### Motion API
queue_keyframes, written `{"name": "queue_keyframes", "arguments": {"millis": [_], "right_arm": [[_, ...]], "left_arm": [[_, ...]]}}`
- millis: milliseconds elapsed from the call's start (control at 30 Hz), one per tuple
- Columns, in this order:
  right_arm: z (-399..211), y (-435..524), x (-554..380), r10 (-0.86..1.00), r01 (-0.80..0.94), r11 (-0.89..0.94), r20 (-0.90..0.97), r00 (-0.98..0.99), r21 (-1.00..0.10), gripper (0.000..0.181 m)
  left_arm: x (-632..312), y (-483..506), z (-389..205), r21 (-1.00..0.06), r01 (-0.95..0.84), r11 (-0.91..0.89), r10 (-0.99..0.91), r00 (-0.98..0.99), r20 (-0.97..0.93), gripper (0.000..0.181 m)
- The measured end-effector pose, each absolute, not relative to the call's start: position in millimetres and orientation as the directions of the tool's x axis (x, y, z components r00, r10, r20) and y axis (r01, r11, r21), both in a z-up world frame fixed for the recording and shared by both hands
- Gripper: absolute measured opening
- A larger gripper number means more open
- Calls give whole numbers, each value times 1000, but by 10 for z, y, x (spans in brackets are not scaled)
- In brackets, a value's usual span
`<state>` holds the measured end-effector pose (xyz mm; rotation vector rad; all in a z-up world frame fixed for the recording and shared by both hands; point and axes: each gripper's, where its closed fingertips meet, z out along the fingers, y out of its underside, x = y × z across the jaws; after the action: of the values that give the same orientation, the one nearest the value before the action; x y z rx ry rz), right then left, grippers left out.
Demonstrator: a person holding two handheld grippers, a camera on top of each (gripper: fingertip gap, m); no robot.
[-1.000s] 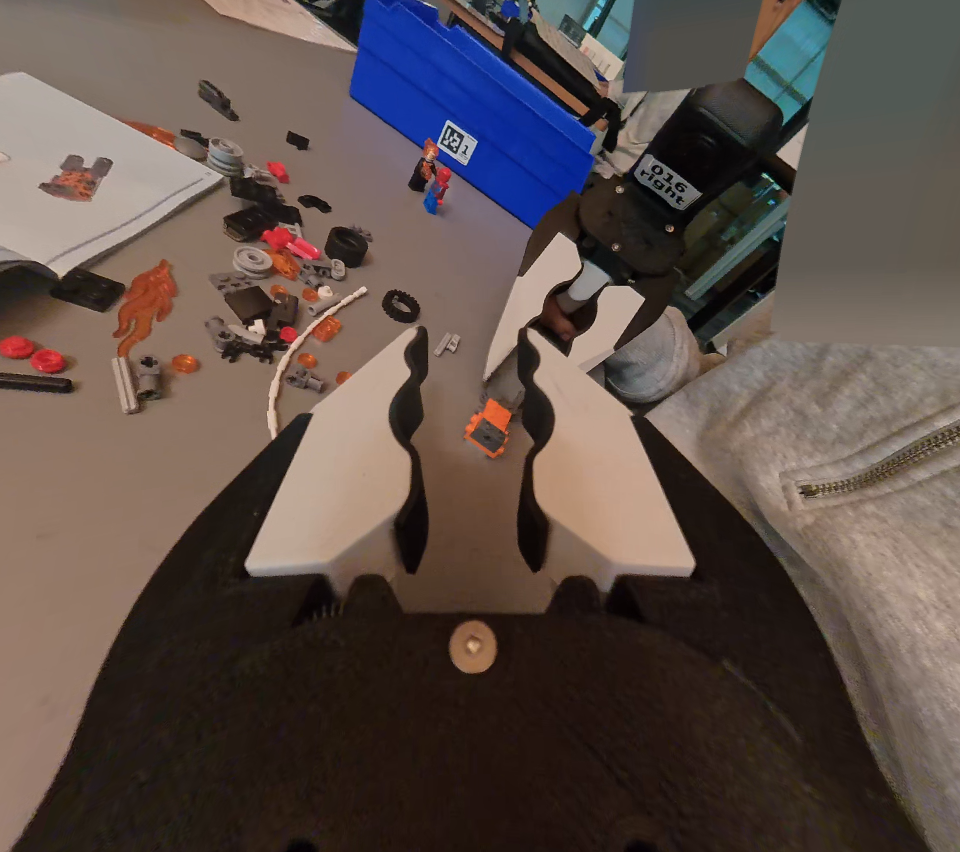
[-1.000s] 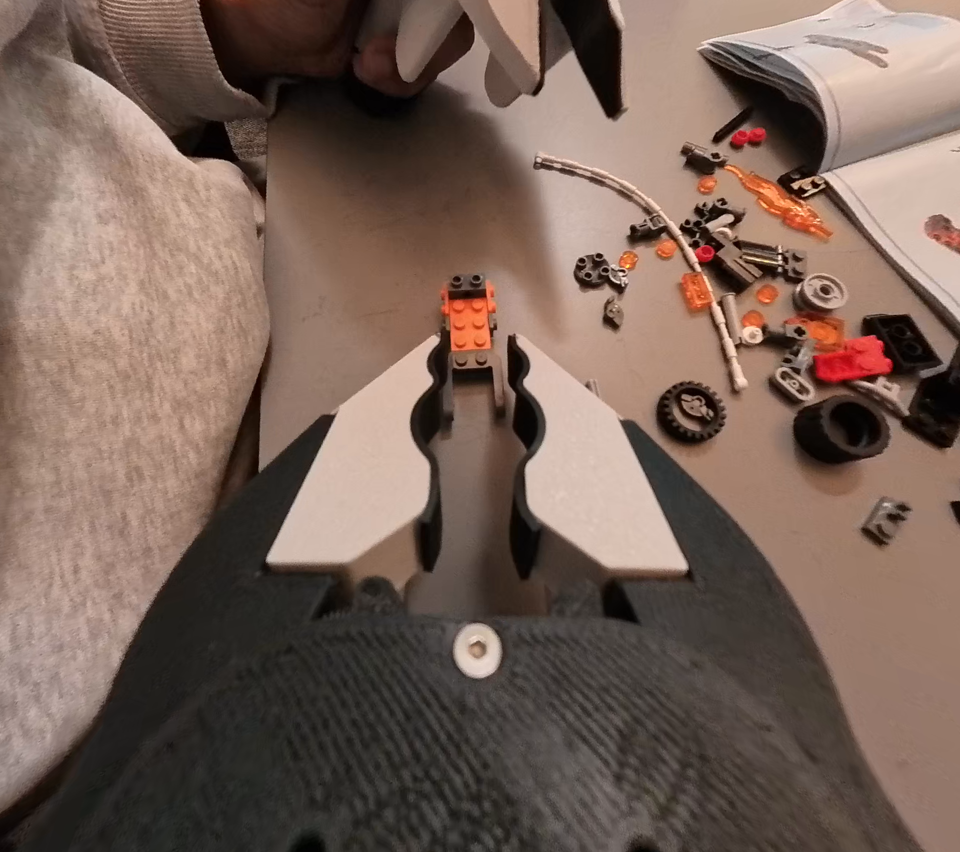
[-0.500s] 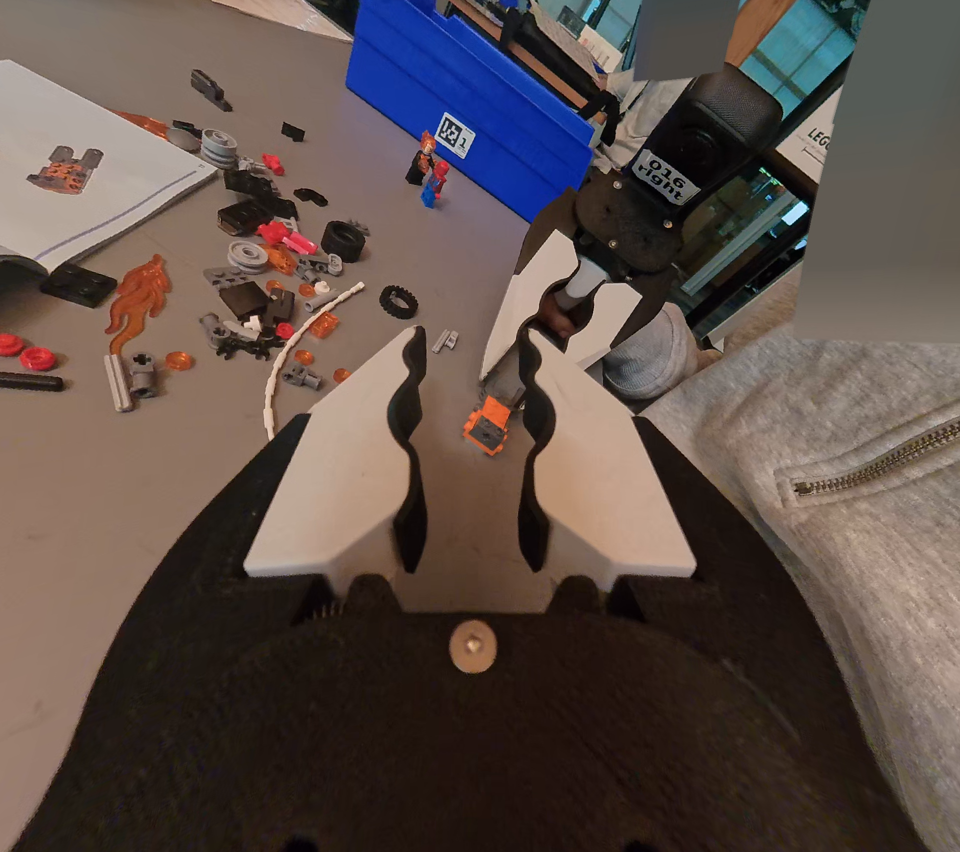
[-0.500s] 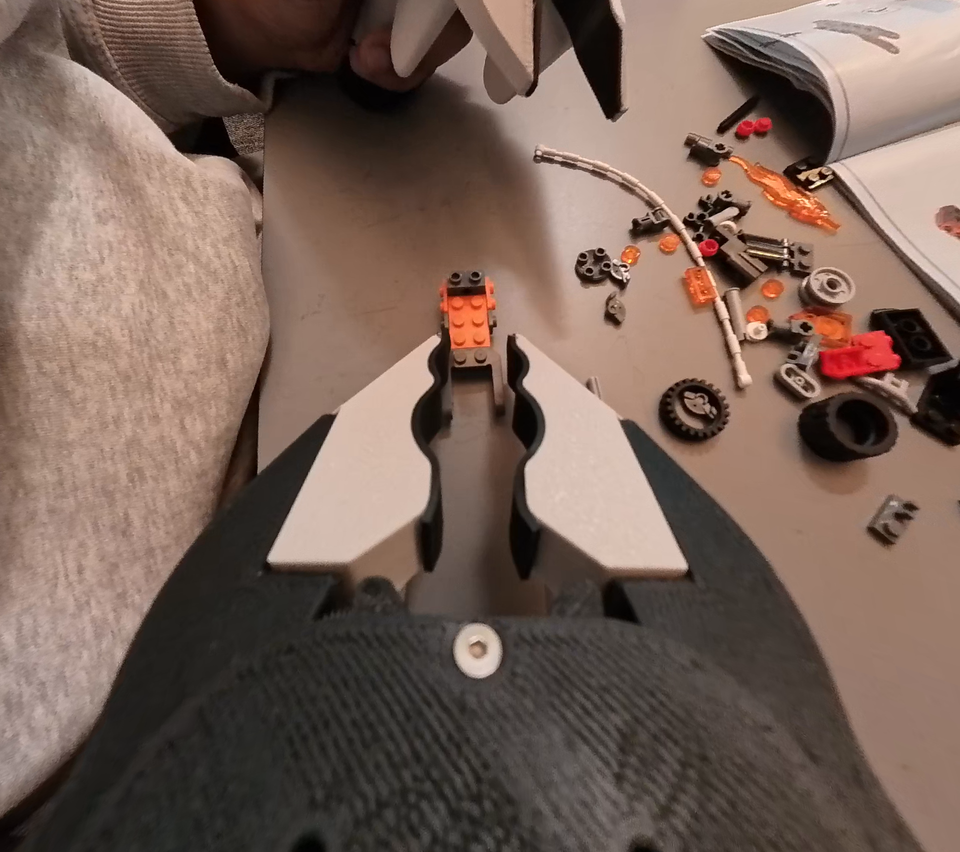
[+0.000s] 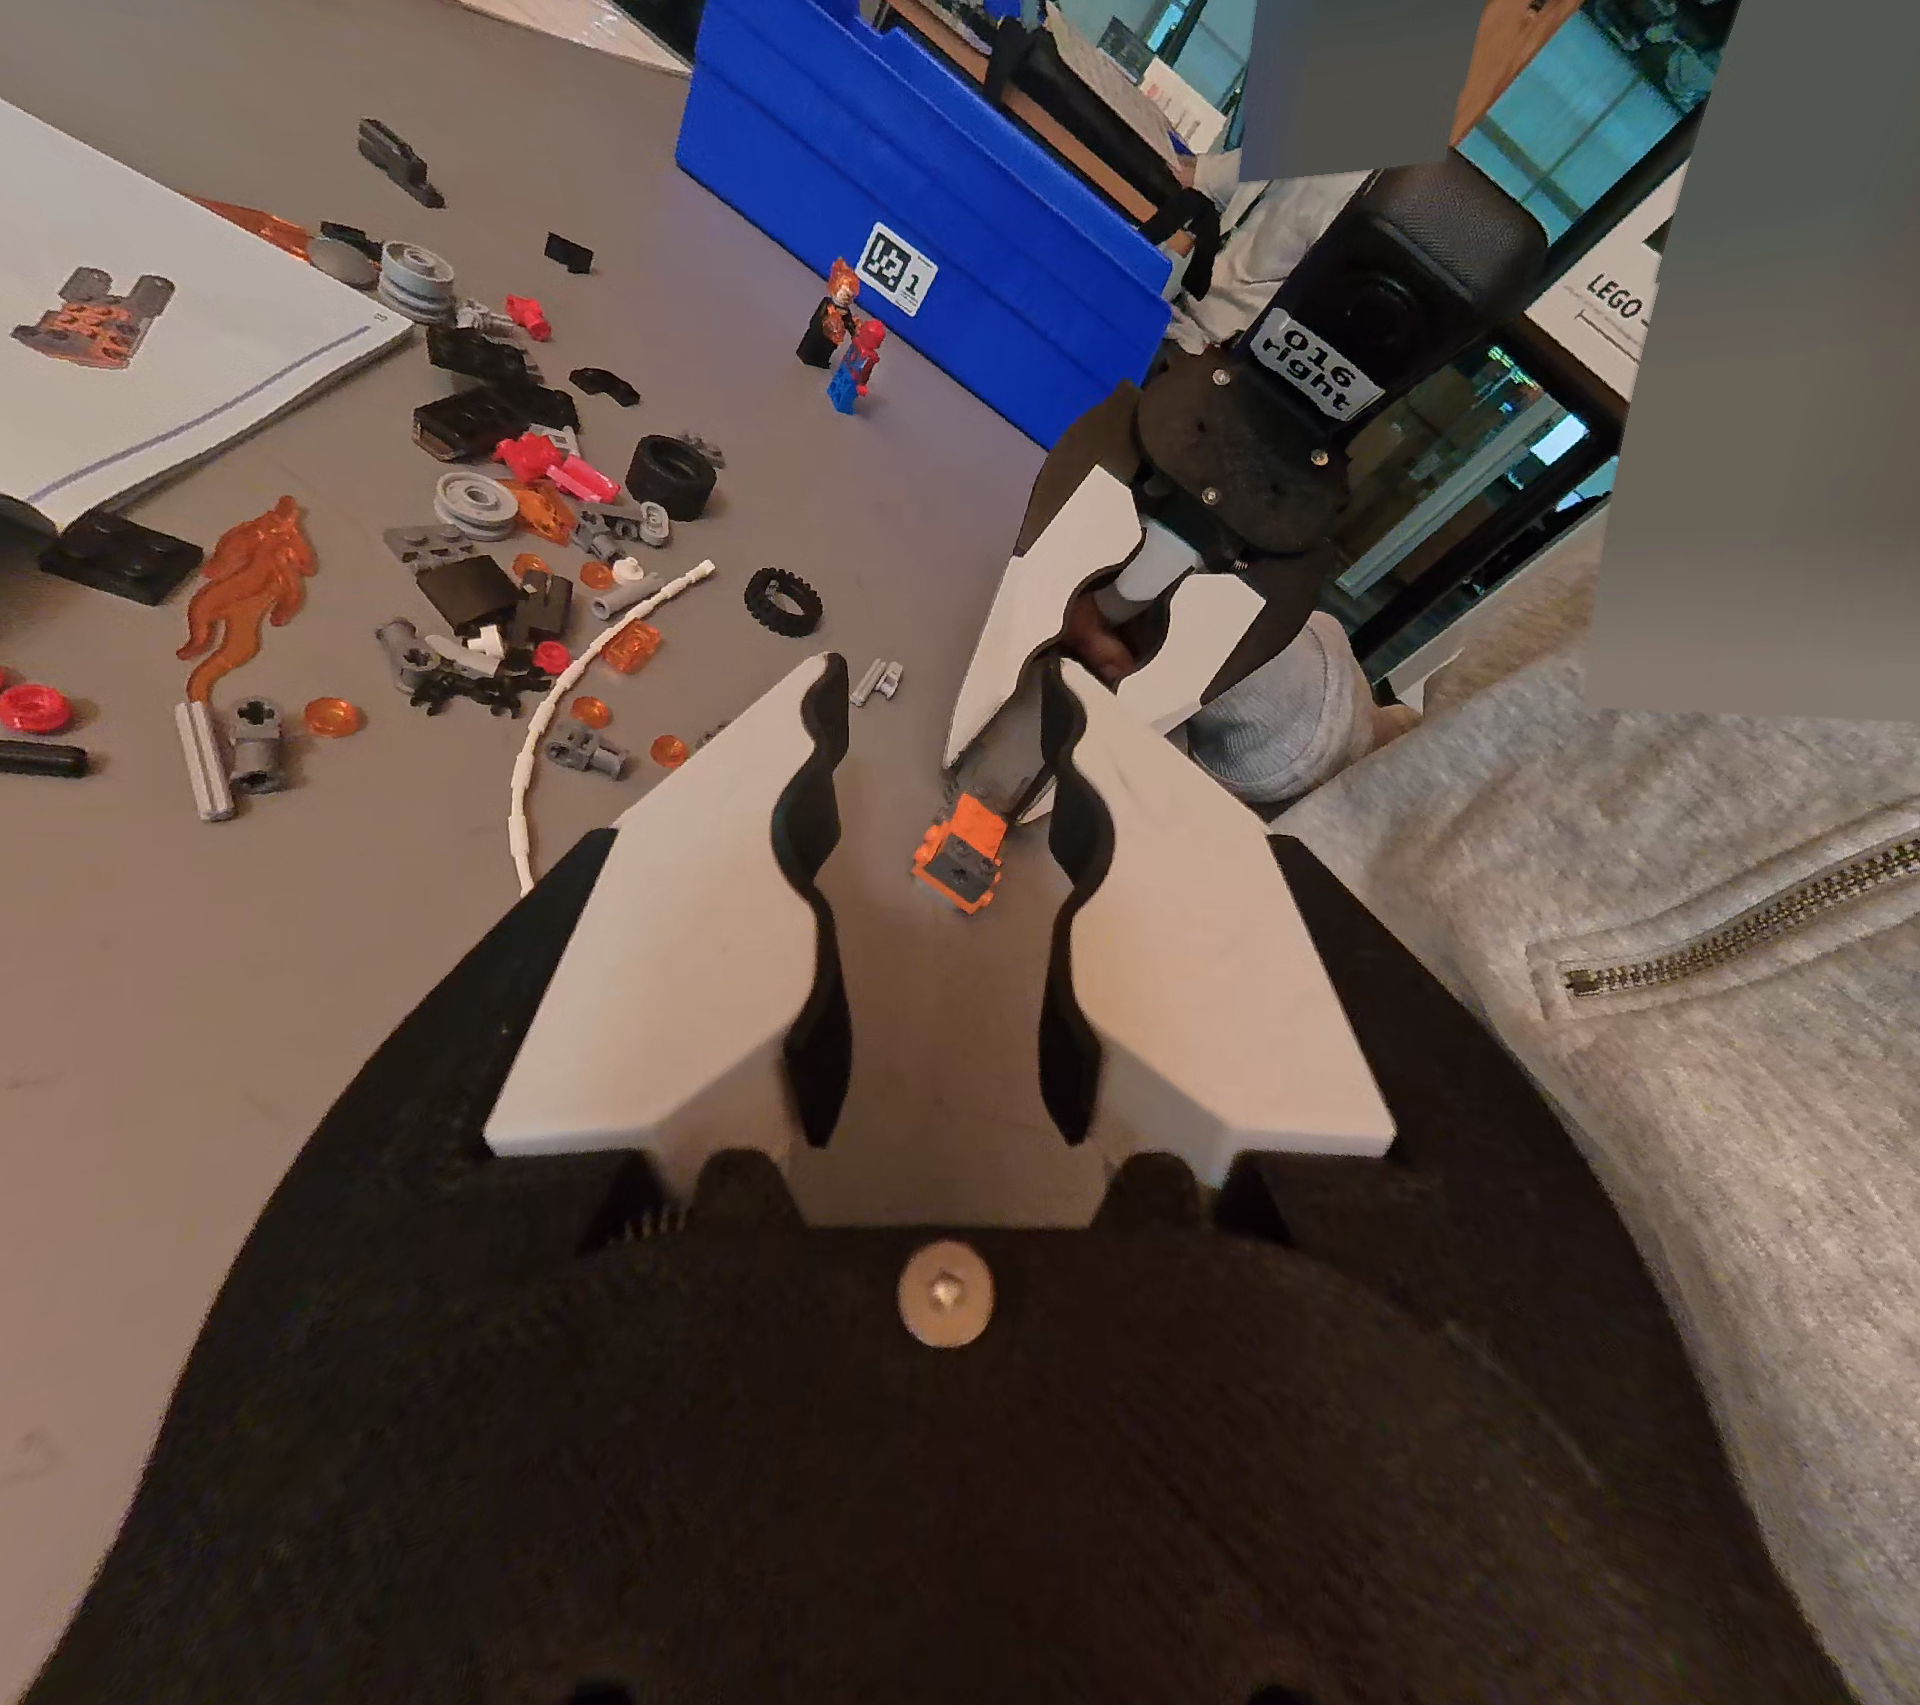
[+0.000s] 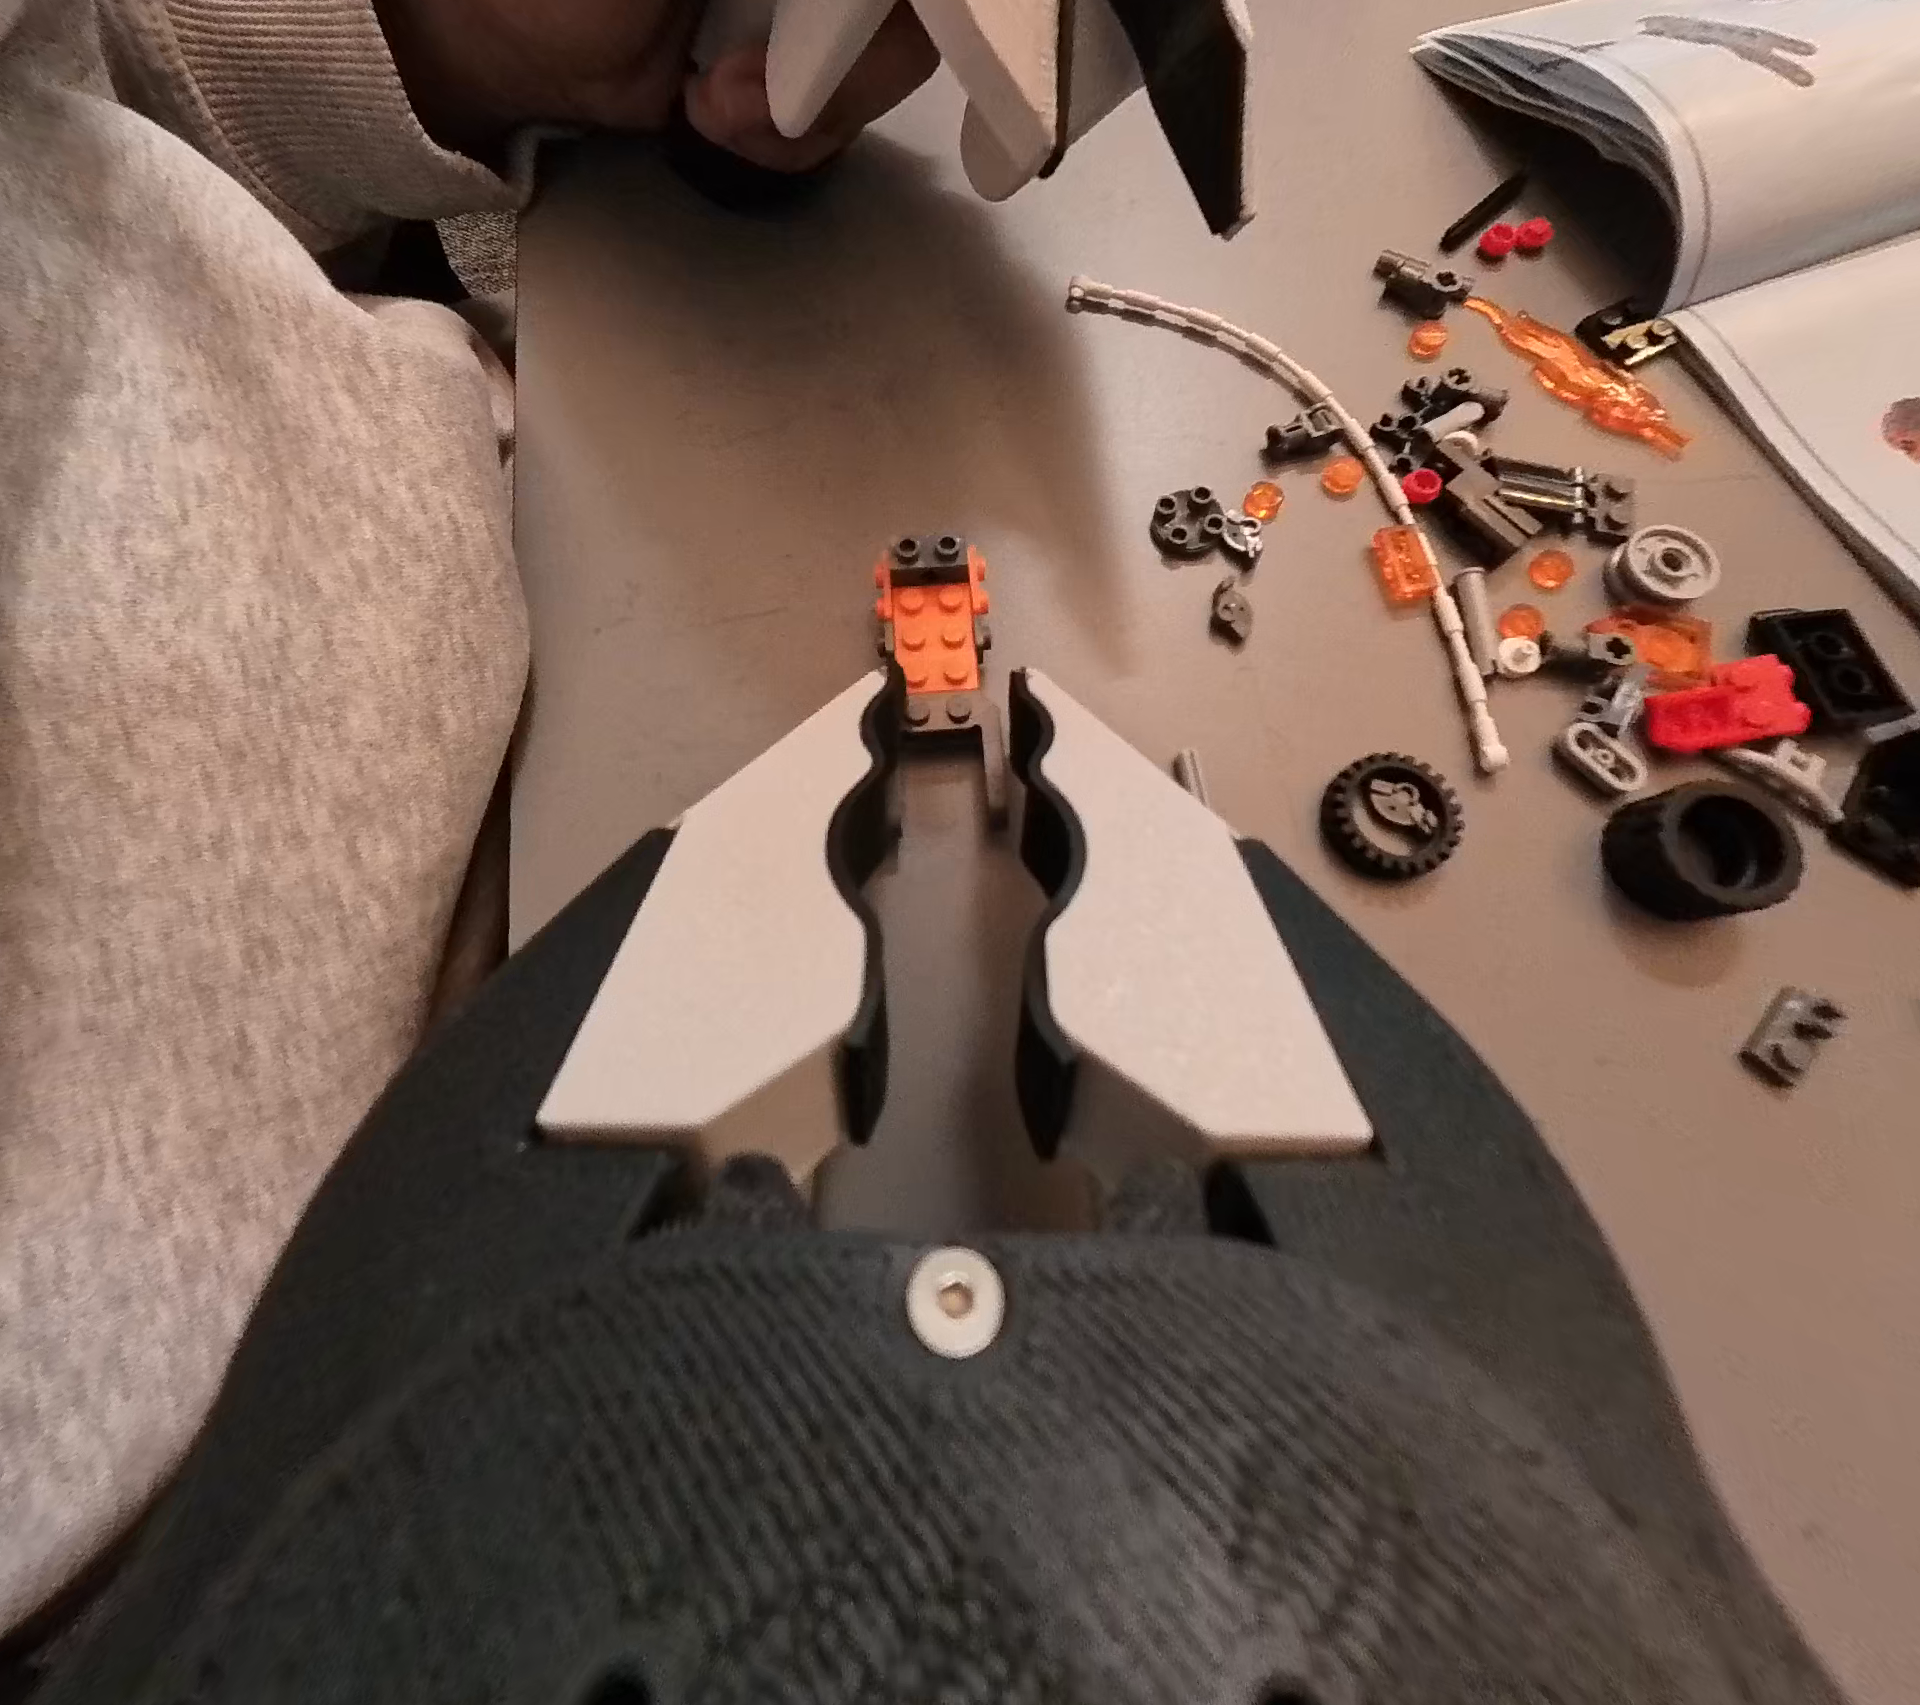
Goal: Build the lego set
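Note:
A small orange and dark grey Lego assembly lies low over the grey table, near its front edge. My right gripper is shut on the assembly's near end; the studs face up. In the left wrist view the assembly shows below the right gripper's fingertips. My left gripper is open and empty, held above the table and pointing at the assembly. It also shows in the right wrist view, above and beyond the assembly.
Loose Lego pieces lie left of the assembly: black tyres, an orange flame, a white bendy rod. An open instruction booklet, a blue bin and two minifigures stand farther back. A grey-sleeved person sits at the table edge.
Almost nothing. My left gripper has shifted slightly, still open. My right gripper still holds the orange assembly in the same place.

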<state>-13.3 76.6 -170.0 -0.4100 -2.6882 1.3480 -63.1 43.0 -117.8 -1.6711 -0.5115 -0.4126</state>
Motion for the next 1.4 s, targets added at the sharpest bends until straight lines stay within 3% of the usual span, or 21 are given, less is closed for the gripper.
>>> {"name": "queue_keyframes", "arguments": {"millis": [1400], "right_arm": [[-1712,769,-125,289,200,576,-32,-957,-793,17]], "left_arm": [[-640,438,-1197,-821,556,-131,107,831,545,36]]}}
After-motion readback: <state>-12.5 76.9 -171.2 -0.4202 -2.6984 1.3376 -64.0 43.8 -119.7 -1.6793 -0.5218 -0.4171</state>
